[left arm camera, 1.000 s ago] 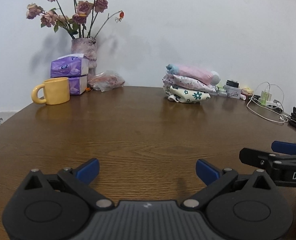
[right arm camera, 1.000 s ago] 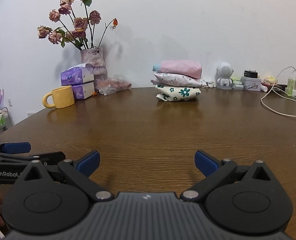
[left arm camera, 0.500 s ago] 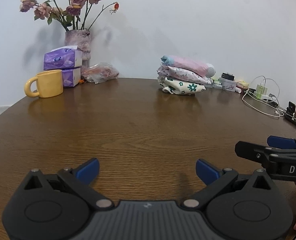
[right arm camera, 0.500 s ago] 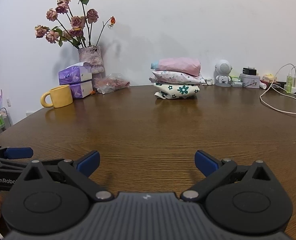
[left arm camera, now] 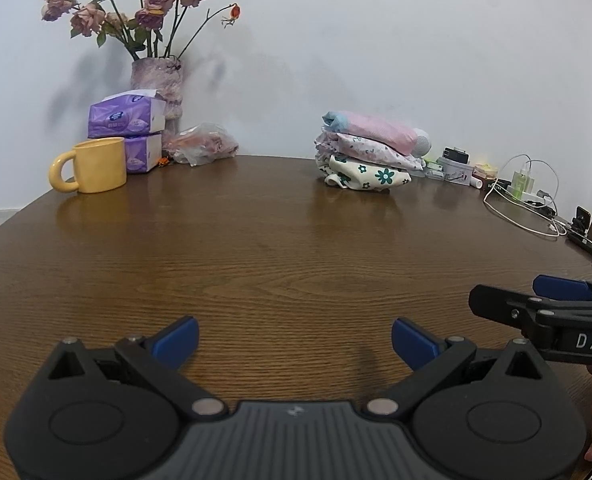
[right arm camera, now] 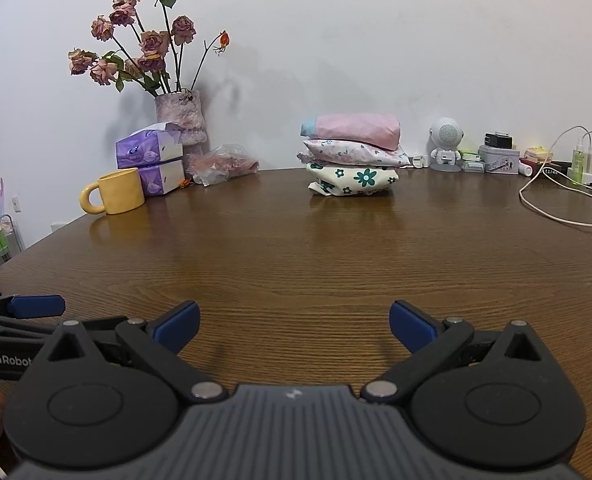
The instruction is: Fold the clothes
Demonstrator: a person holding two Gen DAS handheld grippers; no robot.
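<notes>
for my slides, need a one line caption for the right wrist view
Open right gripper hovers over a wooden table, facing a stack of three folded clothes.

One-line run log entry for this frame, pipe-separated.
left gripper: open, empty | right gripper: open, empty | folded clothes stack: three pieces, far side of wooden table | no garment in front of the grippers

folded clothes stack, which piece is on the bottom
The cream piece with green flowers lies on the table; the white pink-flowered one and the plain pink one sit above.
</notes>
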